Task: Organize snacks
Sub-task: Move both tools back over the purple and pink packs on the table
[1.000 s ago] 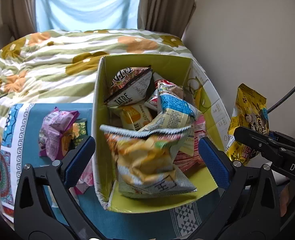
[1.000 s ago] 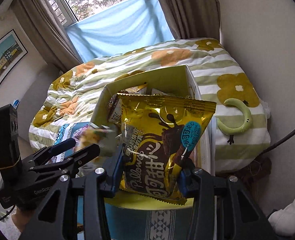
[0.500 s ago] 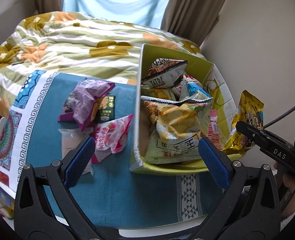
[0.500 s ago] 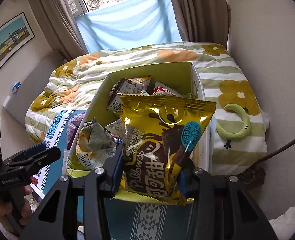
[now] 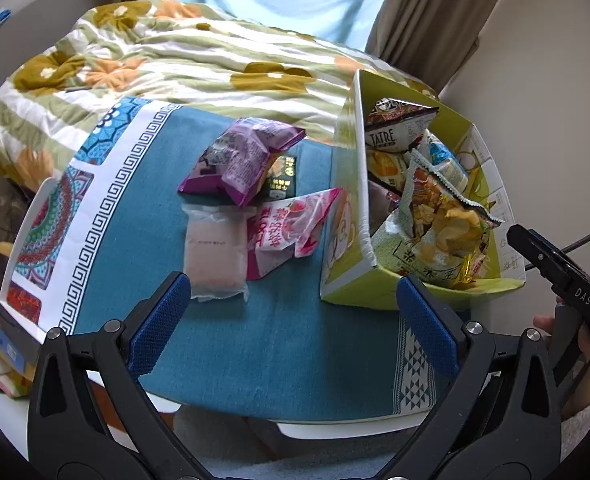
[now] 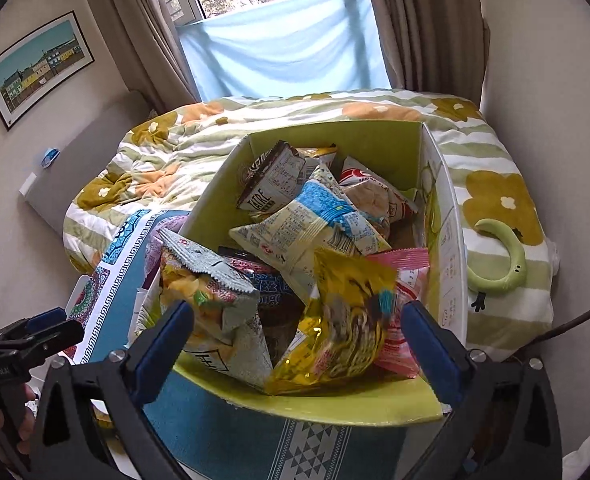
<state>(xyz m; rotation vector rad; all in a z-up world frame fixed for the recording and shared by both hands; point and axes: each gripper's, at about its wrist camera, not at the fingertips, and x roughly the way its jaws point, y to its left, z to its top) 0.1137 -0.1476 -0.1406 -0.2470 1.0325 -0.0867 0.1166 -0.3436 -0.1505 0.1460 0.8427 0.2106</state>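
"TATRE" reads plainly on the brown-and-white packet (image 5: 399,128) that stands at the far end of the yellow-green cardboard box (image 5: 349,216), and the same packet (image 6: 273,182) shows its printed back panel from the right wrist view. Beside it in the box lie a pale bag with a blue band (image 6: 315,224), a red-and-white bag (image 6: 371,196) toward the far right corner, a pink wrapper (image 6: 409,280) against the right wall, a grey-green chip bag (image 6: 211,300) with large Chinese characters near its base, and a blurred gold bag (image 6: 343,328) at the near end, between the blue pads of the right gripper (image 6: 295,340), whose jaws are spread wide and grip nothing. The left gripper (image 5: 291,320) is likewise spread open and empty, above the teal cloth (image 5: 255,340) that covers the table. On that cloth, left of the box, lie a purple bag (image 5: 243,160), a small dark green packet (image 5: 283,180) tucked partly under it, a pink strawberry-printed bag (image 5: 291,228) and a pale pink clear-wrapped block (image 5: 215,256). "DAS" is printed on the right gripper's arm at the edge of the left wrist view. Behind the table lies a floral quilt (image 5: 155,60).
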